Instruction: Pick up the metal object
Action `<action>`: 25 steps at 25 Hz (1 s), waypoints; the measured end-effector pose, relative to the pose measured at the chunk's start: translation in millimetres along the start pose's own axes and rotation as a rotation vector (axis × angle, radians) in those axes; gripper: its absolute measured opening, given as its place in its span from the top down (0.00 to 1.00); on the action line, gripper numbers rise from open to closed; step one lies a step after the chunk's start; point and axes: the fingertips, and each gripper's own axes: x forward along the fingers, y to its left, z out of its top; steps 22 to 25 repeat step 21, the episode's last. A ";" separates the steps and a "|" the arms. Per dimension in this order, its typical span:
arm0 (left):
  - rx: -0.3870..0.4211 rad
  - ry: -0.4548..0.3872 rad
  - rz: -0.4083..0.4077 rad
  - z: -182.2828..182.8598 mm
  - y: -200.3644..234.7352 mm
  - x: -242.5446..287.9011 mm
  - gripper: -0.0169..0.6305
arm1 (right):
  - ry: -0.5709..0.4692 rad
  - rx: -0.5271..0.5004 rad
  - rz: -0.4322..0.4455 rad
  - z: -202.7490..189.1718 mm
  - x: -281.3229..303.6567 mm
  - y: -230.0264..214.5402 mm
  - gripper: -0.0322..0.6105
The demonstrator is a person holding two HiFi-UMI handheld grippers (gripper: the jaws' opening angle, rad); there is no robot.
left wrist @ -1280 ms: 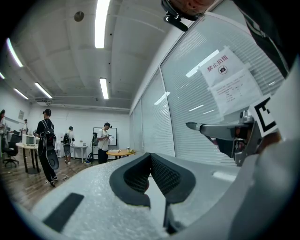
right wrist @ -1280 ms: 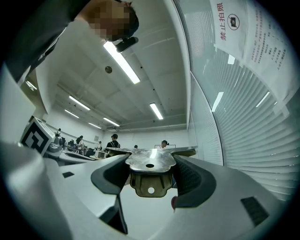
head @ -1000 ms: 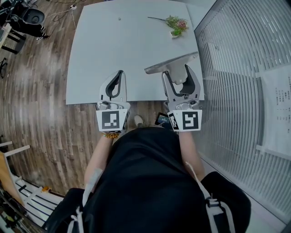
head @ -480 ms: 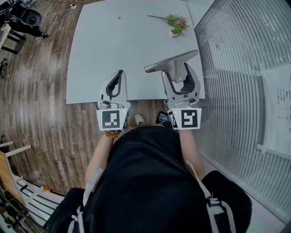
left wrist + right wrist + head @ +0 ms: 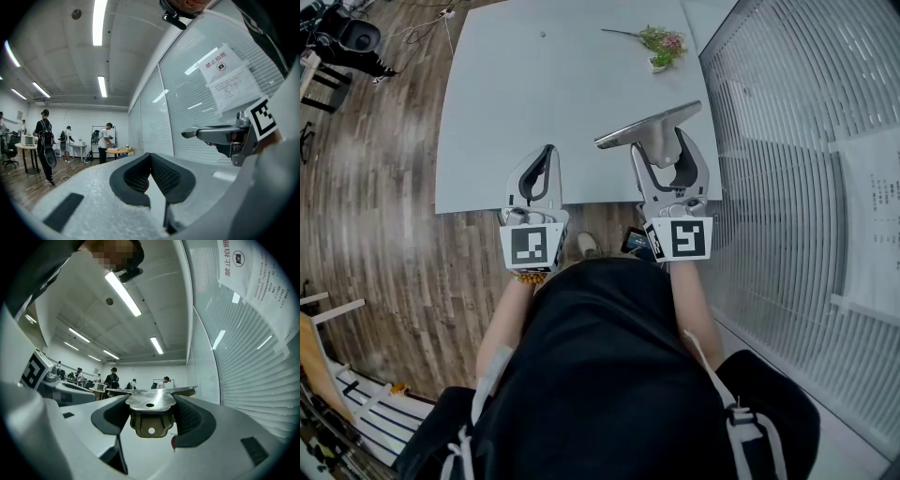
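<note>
1. Bench (image 5: 534, 103): white and rectangular, standing on a wood-pattern floor (image 5: 375, 187). Its right side runs along a glass wall (image 5: 787, 187) with slatted blinds.
2. Containers: the only candidate is a small pale item under the flowers (image 5: 664, 42) at the far right of the bench. It is too small to tell whether it is a pot. The flowers have pink and green heads, and one long stem points left.
3. Metal object (image 5: 649, 125): a grey, flat plate with a long arm reaching left. It is held over the near right corner of the bench. In the right gripper view the metal object (image 5: 150, 401) shows a flat top with one hole. A bent tab with a second hole hangs below the top.
4. Right gripper (image 5: 667, 150): its fingers (image 5: 190, 418) stand wide apart and clamp the metal object from both sides. The plate lies across the fingertips, and the tab sits down between the dark pads. The right gripper (image 5: 152, 418) points about level, away from the person.
5. Left gripper (image 5: 546, 155): over the near edge of the bench, well left of the metal object and apart from it. In its own view the left gripper (image 5: 151, 161) has its fingers (image 5: 133, 176) closed pad against pad, with nothing held.
6. Notice (image 5: 877, 225): a white printed sheet fixed on the glass wall at the right.
7. Person (image 5: 600, 375): black top, with both arms reaching forward to the grippers.
</note>
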 end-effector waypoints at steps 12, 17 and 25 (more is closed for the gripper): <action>-0.004 0.005 -0.013 -4.1 -3.1 -1.3 0.96 | 0.049 -0.012 -0.006 -15.5 -1.9 -3.2 0.51; -0.014 0.009 -0.032 -10.7 -7.4 -3.1 0.96 | 0.076 -0.018 0.006 -27.6 -1.8 -0.9 0.51; 0.018 0.012 -0.029 -15.5 -2.1 -3.5 0.96 | 0.085 -0.018 0.021 -36.4 3.3 4.0 0.51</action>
